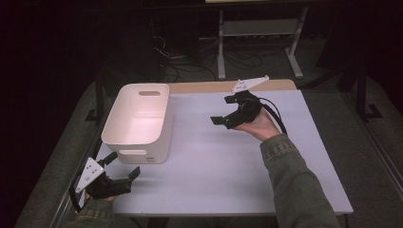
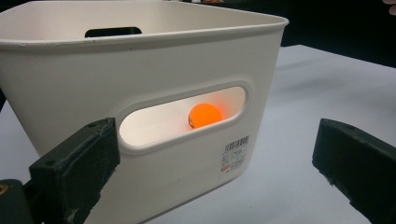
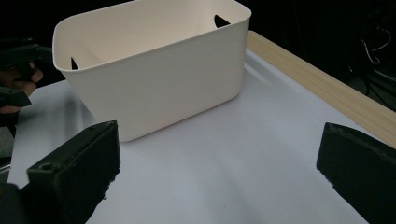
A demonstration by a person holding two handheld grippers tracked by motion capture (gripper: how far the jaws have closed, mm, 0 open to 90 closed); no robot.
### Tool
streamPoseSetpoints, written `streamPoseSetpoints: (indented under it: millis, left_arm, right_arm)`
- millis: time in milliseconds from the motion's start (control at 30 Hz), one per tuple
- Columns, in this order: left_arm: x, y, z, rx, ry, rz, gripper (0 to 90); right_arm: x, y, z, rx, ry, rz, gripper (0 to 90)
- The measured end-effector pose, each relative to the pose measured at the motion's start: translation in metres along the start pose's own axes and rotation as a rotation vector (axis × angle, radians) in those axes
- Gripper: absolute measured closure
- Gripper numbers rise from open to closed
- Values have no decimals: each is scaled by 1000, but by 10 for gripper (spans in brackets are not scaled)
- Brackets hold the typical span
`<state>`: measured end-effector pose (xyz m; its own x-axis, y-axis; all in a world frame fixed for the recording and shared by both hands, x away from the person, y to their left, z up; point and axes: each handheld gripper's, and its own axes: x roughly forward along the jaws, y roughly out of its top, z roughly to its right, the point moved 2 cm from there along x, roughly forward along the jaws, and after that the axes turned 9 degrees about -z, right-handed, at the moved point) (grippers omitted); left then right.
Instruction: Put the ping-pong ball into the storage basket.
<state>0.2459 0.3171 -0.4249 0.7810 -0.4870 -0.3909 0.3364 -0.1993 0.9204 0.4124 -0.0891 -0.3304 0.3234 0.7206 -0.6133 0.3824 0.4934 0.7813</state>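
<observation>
A white plastic bin (image 1: 138,121) with handle slots stands on the left part of the table. Through its near slot in the left gripper view, an orange ball (image 2: 204,115) lies inside the bin (image 2: 154,60). My left gripper (image 1: 124,166) is open just in front of the bin's near end wall, nothing between its jaws. My right gripper (image 1: 224,110) is open above the table to the right of the bin, jaws pointing toward the bin (image 3: 154,70), and holds nothing.
The table top (image 1: 218,156) is white with a wooden strip (image 1: 214,87) along its far edge. Beyond it are a metal rack's legs (image 1: 259,38) and cables on the dark floor. Bare table lies between the bin and the right gripper.
</observation>
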Motion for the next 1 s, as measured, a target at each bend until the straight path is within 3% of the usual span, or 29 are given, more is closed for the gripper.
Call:
streamPoseSetpoints:
  millis: [533, 1000]
  left_arm:
    - [1, 0, 0, 2, -2, 0, 1]
    - [1, 0, 0, 3, 0, -1, 1]
  right_arm:
    - [-18, -31, 7, 26, -36, -12, 0]
    - [-35, -62, 13, 72, -68, 13, 0]
